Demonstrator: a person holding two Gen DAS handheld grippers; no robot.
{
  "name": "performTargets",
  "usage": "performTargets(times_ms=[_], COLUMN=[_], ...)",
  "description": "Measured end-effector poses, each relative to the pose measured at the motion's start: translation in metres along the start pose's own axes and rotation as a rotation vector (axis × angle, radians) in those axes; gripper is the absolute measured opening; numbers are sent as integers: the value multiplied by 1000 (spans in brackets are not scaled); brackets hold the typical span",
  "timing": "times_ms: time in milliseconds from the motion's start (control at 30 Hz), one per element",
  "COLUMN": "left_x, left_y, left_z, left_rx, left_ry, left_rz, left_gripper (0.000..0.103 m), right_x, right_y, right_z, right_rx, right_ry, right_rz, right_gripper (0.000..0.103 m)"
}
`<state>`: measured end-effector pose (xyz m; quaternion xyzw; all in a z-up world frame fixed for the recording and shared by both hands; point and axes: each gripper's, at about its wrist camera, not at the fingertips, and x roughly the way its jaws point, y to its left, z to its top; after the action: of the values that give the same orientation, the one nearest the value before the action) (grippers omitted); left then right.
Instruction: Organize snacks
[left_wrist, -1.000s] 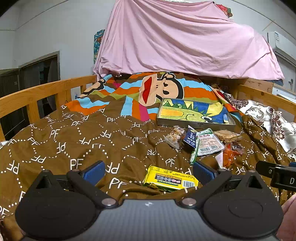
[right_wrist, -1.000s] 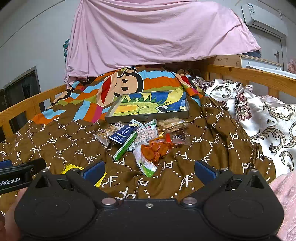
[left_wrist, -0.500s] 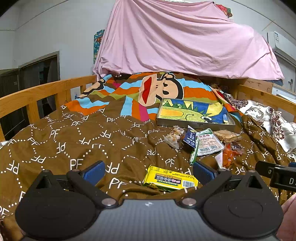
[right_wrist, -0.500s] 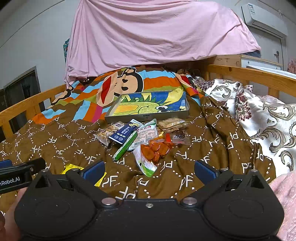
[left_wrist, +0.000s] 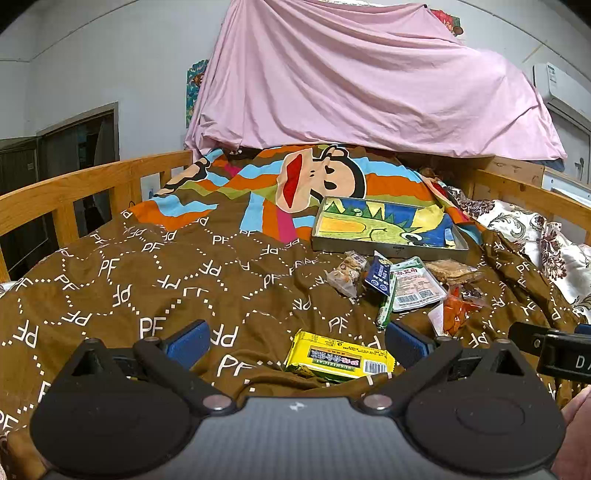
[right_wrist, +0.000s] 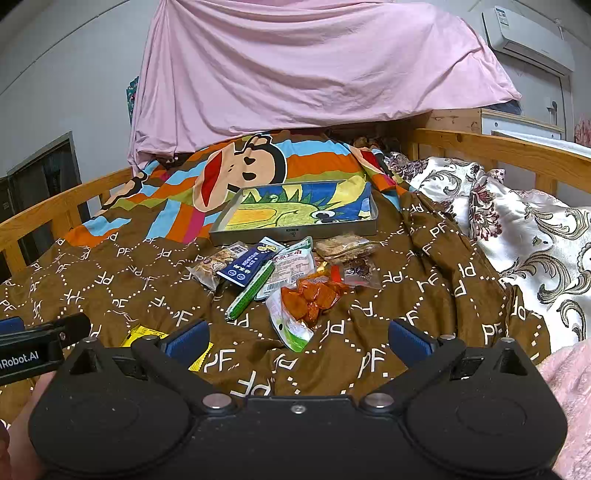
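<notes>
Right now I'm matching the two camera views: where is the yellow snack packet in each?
Left wrist: yellow snack packet lies low centre, nearer the right pad of the open left claw.
Right wrist: only its corner peeks out lower left.
Shared landmark: the dinosaur tray behind the snack pile.

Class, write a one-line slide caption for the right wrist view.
Open right gripper hovers over brown quilt, facing loose snack packets before an empty tray.
</notes>
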<state>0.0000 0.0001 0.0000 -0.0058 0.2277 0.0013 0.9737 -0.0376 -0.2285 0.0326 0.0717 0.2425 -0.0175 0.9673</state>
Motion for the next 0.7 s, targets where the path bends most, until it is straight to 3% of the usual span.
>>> performTargets(times_ms=[700], left_x=[3], left_y=[-6], left_z=[0], left_rx=[2], left_ry=[3], left_rz=[0], left_gripper=[103], right_x=[-2], right_y=[1], right_z=[-3], right_rx=[-7], right_ry=[-1], right_rz=[1], right_gripper=[102])
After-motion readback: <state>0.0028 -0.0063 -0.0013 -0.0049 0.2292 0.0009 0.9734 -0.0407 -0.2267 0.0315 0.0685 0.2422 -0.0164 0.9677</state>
